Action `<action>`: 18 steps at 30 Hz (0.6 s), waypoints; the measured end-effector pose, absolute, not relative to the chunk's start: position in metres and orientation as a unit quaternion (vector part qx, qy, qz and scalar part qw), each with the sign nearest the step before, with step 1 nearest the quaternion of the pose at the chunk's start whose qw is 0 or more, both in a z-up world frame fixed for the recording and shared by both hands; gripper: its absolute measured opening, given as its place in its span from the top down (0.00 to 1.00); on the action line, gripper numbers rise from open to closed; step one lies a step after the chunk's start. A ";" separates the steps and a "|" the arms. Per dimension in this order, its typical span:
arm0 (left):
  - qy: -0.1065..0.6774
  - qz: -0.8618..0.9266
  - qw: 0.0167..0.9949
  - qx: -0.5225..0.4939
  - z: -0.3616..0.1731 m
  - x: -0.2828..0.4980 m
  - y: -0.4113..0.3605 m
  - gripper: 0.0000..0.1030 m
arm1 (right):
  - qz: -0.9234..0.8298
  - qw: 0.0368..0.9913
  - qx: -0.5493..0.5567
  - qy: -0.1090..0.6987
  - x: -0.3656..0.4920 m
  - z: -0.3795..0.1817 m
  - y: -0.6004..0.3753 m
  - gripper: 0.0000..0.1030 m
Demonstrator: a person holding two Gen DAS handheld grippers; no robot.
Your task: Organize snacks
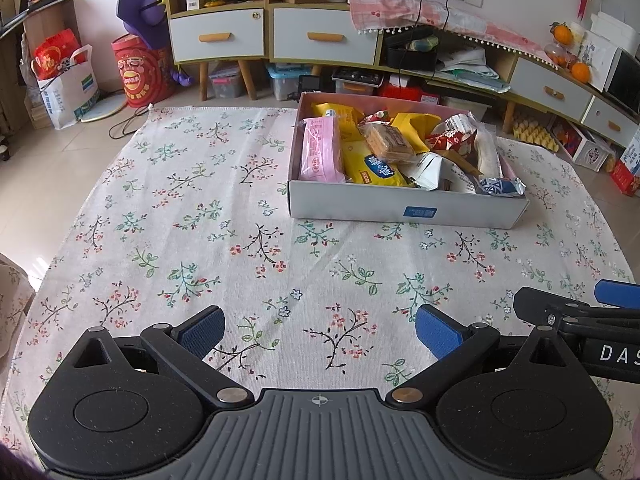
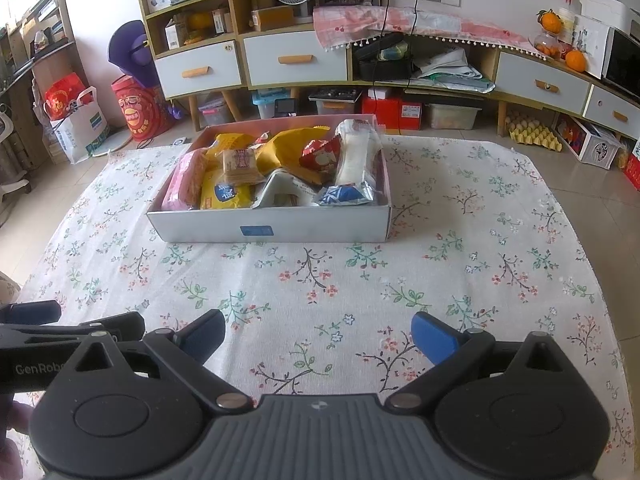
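A shallow white cardboard box (image 1: 360,205) (image 2: 200,224) sits on the floral tablecloth, full of snack packets: a pink pack (image 1: 320,150) (image 2: 182,184), a yellow pack (image 1: 370,166) (image 2: 226,196), a clear cracker pack (image 1: 386,140) (image 2: 240,164), a red packet (image 1: 452,138) (image 2: 320,156) and a long white pack (image 1: 486,152) (image 2: 356,156). My left gripper (image 1: 320,332) is open and empty, well in front of the box. My right gripper (image 2: 318,338) is open and empty, also in front of the box. The right gripper's body shows at the right edge of the left wrist view (image 1: 580,312).
The floral tablecloth (image 1: 200,240) (image 2: 460,260) covers the table around the box. Behind the table stand a cabinet with drawers (image 1: 276,32) (image 2: 256,56), storage bins, a red drum (image 1: 140,72) and shopping bags on the floor.
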State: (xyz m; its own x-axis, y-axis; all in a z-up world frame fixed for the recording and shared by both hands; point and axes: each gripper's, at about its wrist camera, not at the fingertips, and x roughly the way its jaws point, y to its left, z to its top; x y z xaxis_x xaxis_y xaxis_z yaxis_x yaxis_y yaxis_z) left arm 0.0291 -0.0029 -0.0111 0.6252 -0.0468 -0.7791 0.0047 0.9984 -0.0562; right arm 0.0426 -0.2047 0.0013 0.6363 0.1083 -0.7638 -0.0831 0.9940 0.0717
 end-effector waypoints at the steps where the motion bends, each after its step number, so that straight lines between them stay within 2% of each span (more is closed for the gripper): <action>1: 0.433 -0.014 0.901 -0.024 -0.011 0.029 -0.003 0.01 | 0.053 0.904 0.015 0.423 0.043 0.001 -0.205 0.14; 18: 0.435 -0.014 0.900 -0.024 -0.014 0.029 -0.002 0.01 | 0.053 0.904 0.014 0.423 0.043 0.001 -0.205 0.14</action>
